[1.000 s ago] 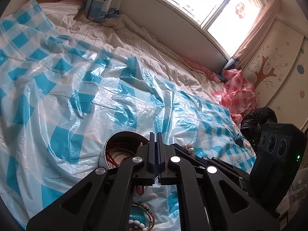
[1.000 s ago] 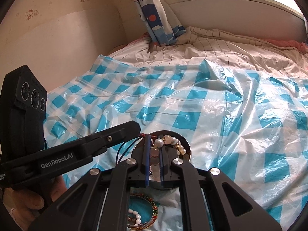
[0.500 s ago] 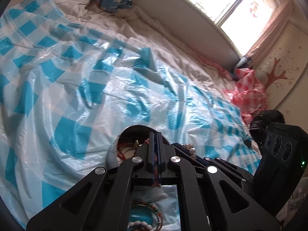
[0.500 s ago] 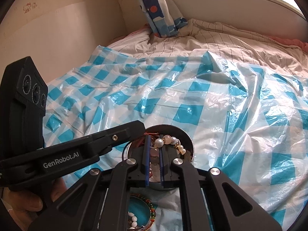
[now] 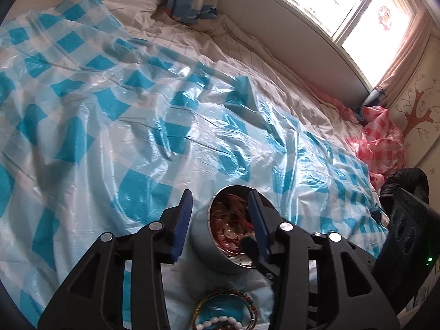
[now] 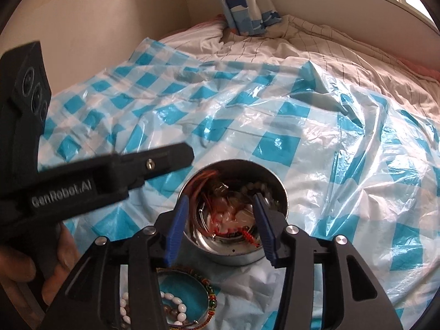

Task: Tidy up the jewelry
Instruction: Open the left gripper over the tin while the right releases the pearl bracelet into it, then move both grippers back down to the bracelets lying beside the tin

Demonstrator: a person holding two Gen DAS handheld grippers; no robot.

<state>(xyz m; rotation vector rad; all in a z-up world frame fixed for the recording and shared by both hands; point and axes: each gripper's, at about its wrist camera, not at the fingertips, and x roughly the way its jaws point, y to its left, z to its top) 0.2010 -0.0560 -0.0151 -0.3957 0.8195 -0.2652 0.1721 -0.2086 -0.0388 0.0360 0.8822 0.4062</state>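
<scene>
On the bed's blue-checked plastic sheet [image 6: 288, 126] the metal bowl [image 6: 277, 189] sits mouth-up, round with no long axis, heaped with jewelry; both grippers, left [image 5: 220, 220] and right [image 6: 220, 220], are opening empty-fingered above it, so next likely comes fetching the bracelets [image 6: 176, 302] lying just beside it.

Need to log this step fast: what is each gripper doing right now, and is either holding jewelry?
Left gripper: jaws opening, holding nothing, straddling the round metal bowl's rim.
Right gripper: jaws opening, empty, above the same bowl.
</scene>
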